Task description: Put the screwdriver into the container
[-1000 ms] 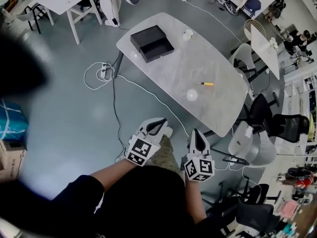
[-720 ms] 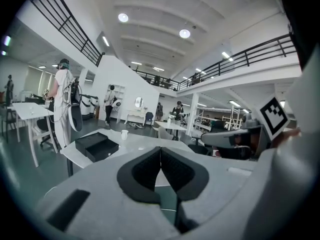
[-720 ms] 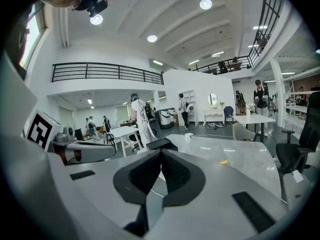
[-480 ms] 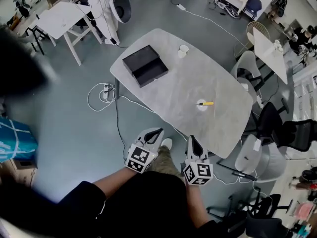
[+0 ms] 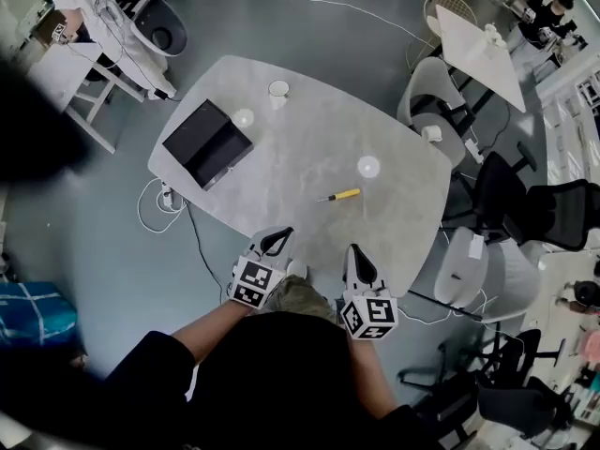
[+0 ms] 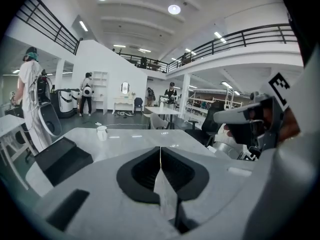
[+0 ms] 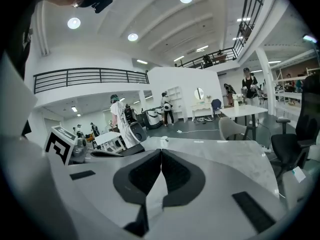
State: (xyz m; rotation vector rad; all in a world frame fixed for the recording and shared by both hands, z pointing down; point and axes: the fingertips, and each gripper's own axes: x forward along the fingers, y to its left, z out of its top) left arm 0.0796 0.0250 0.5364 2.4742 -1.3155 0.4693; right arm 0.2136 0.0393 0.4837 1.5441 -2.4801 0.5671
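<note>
A yellow-handled screwdriver (image 5: pixel 339 195) lies on the grey marble table (image 5: pixel 300 157), toward its near right part. The black open container (image 5: pixel 207 143) sits at the table's left end and shows as a dark box (image 6: pixel 59 159) in the left gripper view. My left gripper (image 5: pixel 277 239) is held at the table's near edge, jaws shut and empty (image 6: pixel 160 151). My right gripper (image 5: pixel 353 254) hangs beside it, also shut with nothing between its jaws (image 7: pixel 161 154). Both are well short of the screwdriver.
A white cup (image 5: pixel 278 89) stands at the table's far edge. Office chairs (image 5: pixel 441 111) crowd the right side, with a white table (image 5: pixel 478 54) beyond. Cables (image 5: pixel 159 204) trail on the floor at left. People stand at the far left (image 6: pixel 30 99).
The view has swung so the table now sits nearer and more centred. Both grippers have come up to its near edge, still shut. The screwdriver and container stay where they lay.
</note>
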